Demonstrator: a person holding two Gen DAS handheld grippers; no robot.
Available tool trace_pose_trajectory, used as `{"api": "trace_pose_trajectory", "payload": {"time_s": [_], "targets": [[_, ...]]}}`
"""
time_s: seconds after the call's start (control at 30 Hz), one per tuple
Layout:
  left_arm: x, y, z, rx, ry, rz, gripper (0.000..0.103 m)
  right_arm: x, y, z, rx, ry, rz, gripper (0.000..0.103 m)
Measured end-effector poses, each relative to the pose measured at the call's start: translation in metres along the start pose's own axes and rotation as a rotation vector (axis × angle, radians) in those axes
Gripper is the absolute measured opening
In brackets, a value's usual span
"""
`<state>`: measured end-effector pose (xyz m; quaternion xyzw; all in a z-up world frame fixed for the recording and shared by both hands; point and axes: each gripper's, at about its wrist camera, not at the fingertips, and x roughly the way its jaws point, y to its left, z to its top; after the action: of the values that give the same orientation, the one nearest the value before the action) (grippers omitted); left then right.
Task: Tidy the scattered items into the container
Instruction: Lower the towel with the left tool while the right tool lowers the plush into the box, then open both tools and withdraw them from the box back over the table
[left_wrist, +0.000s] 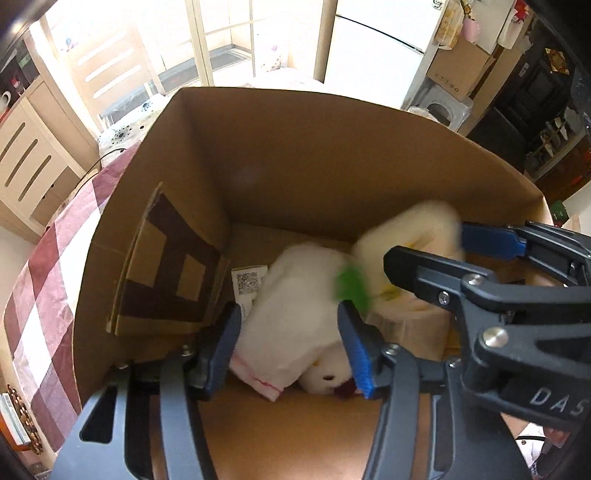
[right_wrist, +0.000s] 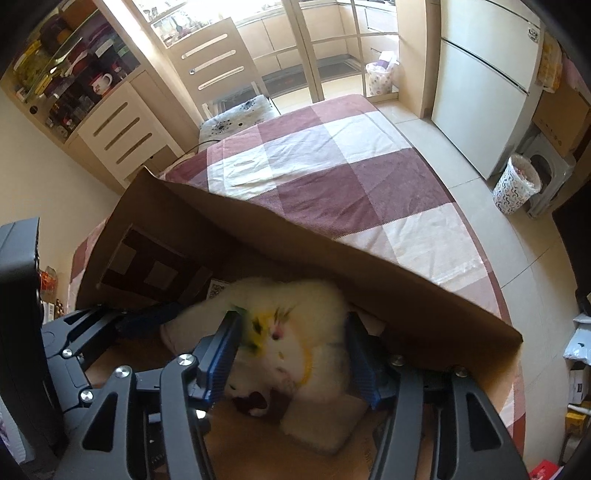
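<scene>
Both grippers reach down into a tall brown cardboard box (left_wrist: 332, 147) on the table. In the left wrist view a white plush toy (left_wrist: 295, 295) lies on the box floor between the blue pads of my left gripper (left_wrist: 290, 343), which stands open around it. My right gripper (left_wrist: 428, 245) enters from the right beside a blurred cream plush (left_wrist: 417, 225). The right wrist view shows that plush (right_wrist: 295, 332), with yellow and green marks, blurred between the spread fingers of my right gripper (right_wrist: 291, 354), which is open. My left gripper (right_wrist: 122, 325) shows at the left.
A cardboard flap with dark tape (left_wrist: 170, 273) leans on the box's left wall, with a QR label (left_wrist: 249, 280) beside it. The box (right_wrist: 258, 229) stands on a red and white checked tablecloth (right_wrist: 332, 166). A chair (right_wrist: 221, 66), fridge (right_wrist: 480, 92) and waste bin (right_wrist: 517, 184) lie beyond.
</scene>
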<state>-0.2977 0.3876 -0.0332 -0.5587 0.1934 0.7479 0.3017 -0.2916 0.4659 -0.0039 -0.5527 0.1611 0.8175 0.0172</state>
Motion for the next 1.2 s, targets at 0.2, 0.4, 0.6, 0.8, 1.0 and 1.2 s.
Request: {"api": "trace_pose_trajectory", "payload": {"time_s": [0.2,0.4,0.6,0.8,1.0,1.2], "targets": [[-0.006,-0.003,0.0,0.012,-0.017,0.006,0.062,-0.012,-0.001,0.002,0.017,-0.029,0.005,0.059],[-0.018,-0.002,-0.001,0.005,-0.034,0.006,0.062,-0.031,-0.001,0.002,0.029,-0.055,0.008,0.059],[-0.033,-0.004,-0.006,0.004,-0.053,0.007,0.063,-0.047,-0.005,-0.004,0.028,-0.064,0.001,0.059],[-0.051,-0.006,-0.011,-0.004,-0.073,0.012,0.063,-0.062,-0.004,-0.013,0.018,-0.072,-0.009,0.059],[-0.07,-0.011,-0.023,-0.018,-0.098,0.016,0.063,-0.079,-0.003,-0.025,0.021,-0.084,-0.014,0.059],[-0.09,-0.019,-0.039,-0.021,-0.12,0.028,0.068,-0.095,0.002,-0.042,0.007,-0.091,-0.016,0.059]]}}
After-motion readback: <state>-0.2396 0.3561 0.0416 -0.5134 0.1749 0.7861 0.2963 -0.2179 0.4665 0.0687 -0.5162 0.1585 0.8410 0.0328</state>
